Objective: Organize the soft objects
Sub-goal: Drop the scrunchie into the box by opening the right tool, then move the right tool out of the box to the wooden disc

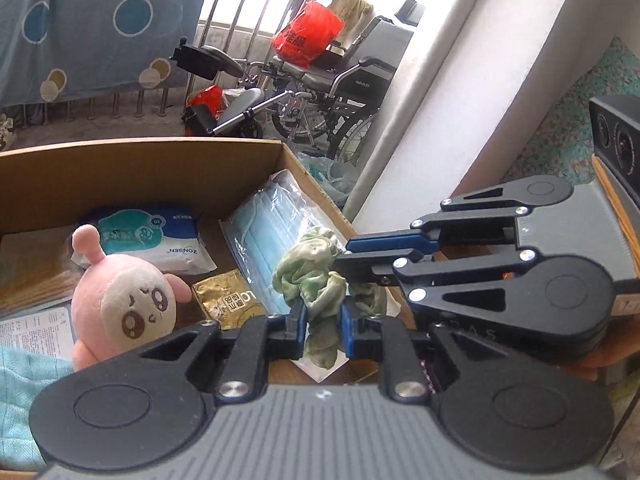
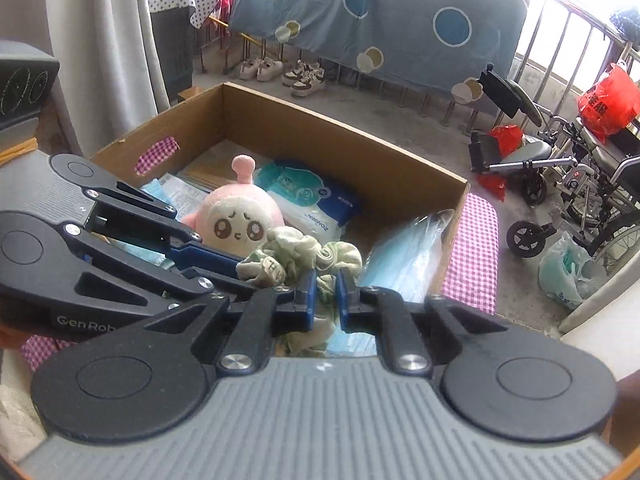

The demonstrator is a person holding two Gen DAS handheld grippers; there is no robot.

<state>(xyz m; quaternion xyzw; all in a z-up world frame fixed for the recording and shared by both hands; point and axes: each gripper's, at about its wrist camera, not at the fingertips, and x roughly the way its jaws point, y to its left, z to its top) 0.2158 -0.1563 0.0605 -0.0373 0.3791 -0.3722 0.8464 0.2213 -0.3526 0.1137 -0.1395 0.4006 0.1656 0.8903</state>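
A crumpled pale green cloth [image 1: 316, 280] hangs over the open cardboard box [image 1: 120, 160]. My left gripper [image 1: 322, 326] is shut on its lower part. My right gripper [image 2: 325, 298] is shut on the same green cloth [image 2: 296, 256] from the other side; it also shows in the left wrist view [image 1: 348, 258]. In the box lie a pink plush toy [image 1: 124, 300], a wet-wipes pack [image 1: 160, 240], a bag of blue face masks [image 1: 268, 224] and a gold sachet [image 1: 228, 300]. The plush toy [image 2: 236, 220] also shows in the right wrist view.
The cardboard box [image 2: 340, 132] stands on a pink checked cloth [image 2: 476, 252]. Beyond it are wheelchairs [image 1: 320, 80], a red bag [image 1: 308, 34], shoes [image 2: 280, 70], a hanging blue sheet [image 2: 380, 20] and a curtain [image 1: 460, 80]. A light blue towel [image 1: 24, 380] lies at the left.
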